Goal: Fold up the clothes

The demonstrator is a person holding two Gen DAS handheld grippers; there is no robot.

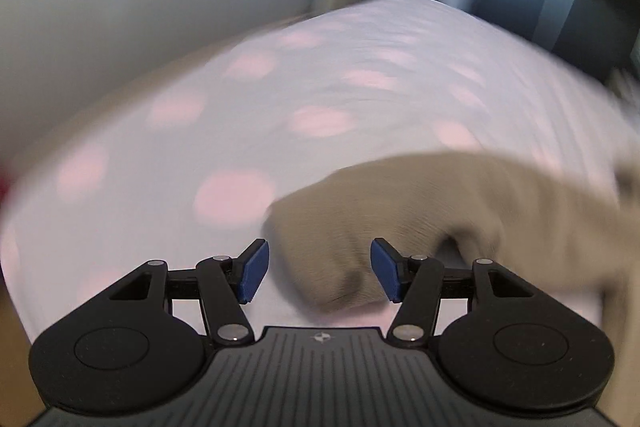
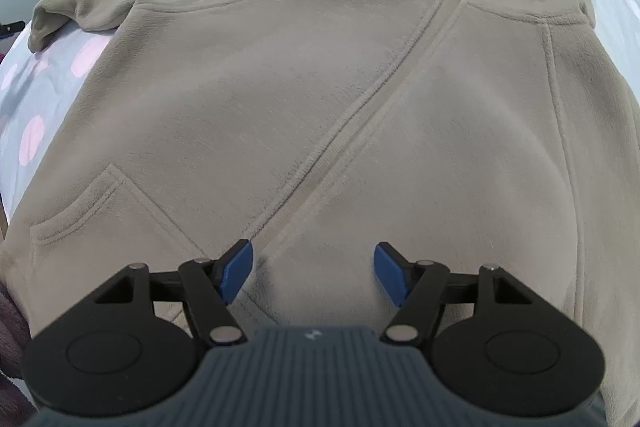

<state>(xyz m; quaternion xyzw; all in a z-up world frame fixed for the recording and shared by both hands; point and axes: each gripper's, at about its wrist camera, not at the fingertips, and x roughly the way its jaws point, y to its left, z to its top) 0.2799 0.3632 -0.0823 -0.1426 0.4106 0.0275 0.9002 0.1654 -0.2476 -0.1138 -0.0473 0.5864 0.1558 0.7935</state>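
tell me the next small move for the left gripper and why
Probably close the left gripper on the sleeve cuff and carry it across the jacket. The jaws stand open with the cuff between them, not pinched, and the zipped jacket lies flat on the spotted sheet, sleeve still out.

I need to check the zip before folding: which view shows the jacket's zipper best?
The right wrist view: the zipper runs sharp from collar to hem down the fleece jacket. The left wrist view shows only a blurred sleeve.
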